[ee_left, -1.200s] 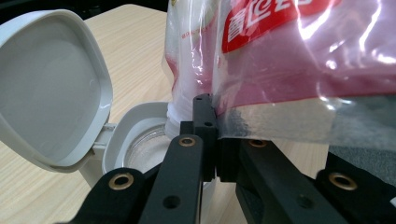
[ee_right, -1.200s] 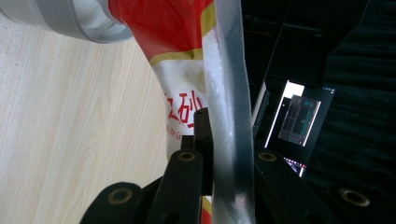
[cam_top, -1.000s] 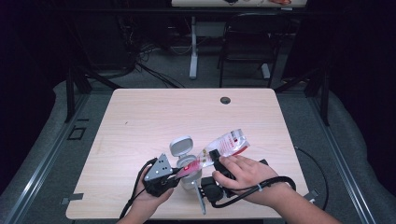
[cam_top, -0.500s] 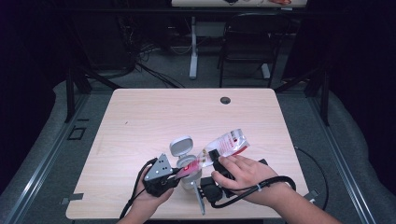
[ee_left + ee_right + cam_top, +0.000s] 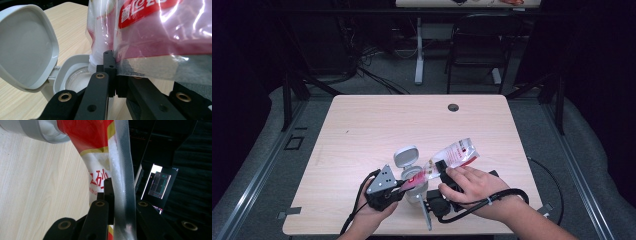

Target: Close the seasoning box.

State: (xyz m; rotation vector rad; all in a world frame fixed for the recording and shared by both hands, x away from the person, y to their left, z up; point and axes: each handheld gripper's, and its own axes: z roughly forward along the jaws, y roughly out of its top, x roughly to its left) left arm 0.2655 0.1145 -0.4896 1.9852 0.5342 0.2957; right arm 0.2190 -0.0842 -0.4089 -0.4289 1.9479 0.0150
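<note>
From the high view, I saw my left tool (image 5: pixel 401 186) near the front edge of the bench (image 5: pixel 362 130), its jaws clamped on the lower end of the bag (image 5: pixel 452 156). The bag lay tilted, its red-and-white upper end raised toward the right and its lower end over the jar (image 5: pixel 414 187). The jar stood between my two hands, its grey lid (image 5: pixel 405 156) flipped open and standing up behind it. My right hand (image 5: pixel 472 185) held the right tool (image 5: pixel 443 165), which gripped the bag partway up. Cables trailed from both tools toward the front edge.

In the left gripper view, my left tool (image 5: pixel 115 75) was closed on a clear edge of the bag (image 5: pixel 160 32), pads pressing the film flat. The bag's mouth hung into the jar (image 5: pixel 75 77), and white grains showed inside the plastic. The lid (image 5: pixel 25 47) stood wide open at the left.

In the right gripper view, my right tool (image 5: pixel 117 197) was clamped on the bag (image 5: pixel 100 152), with the sealed clear strip running up between the jaws. White grains sat behind the film. The jar's grey rim (image 5: pixel 37 132) showed at the top left, touching the bag, above the bench (image 5: pixel 37 195).
</note>
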